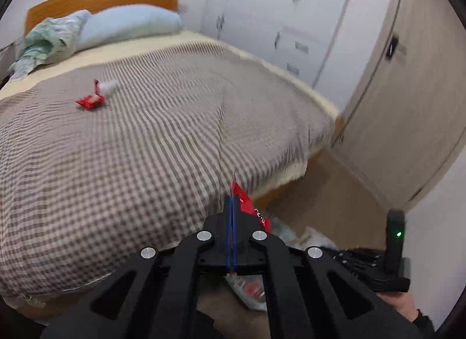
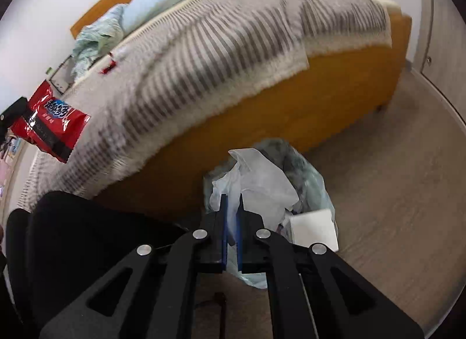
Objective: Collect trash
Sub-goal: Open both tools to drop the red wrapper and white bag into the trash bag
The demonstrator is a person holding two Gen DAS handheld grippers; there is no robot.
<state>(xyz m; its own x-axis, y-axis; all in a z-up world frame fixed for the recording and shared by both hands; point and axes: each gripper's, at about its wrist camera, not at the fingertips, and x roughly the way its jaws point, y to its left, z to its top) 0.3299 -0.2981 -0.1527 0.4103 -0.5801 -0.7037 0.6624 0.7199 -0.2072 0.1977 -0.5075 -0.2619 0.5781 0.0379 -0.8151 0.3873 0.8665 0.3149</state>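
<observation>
The left gripper [image 1: 232, 205] has its blue-padded fingers pressed together on a flat red foil snack wrapper [image 1: 249, 205], held in the air off the foot corner of the wooden bed with the grey-and-white checked blanket [image 1: 163, 140]. In the right wrist view that same wrapper [image 2: 49, 121] hangs beside the bed's near edge. The right gripper [image 2: 231, 207] pinches the rim of a translucent plastic trash bag [image 2: 305, 175], fingers narrow with the film between them; the bag stands on the brown floor [image 2: 393, 193] just beside the bed frame, with white crumpled paper [image 2: 262, 175] inside. A second small red wrapper [image 1: 91, 101] lies on the blanket, nearer the pale blue pillow [image 1: 131, 22]
</observation>
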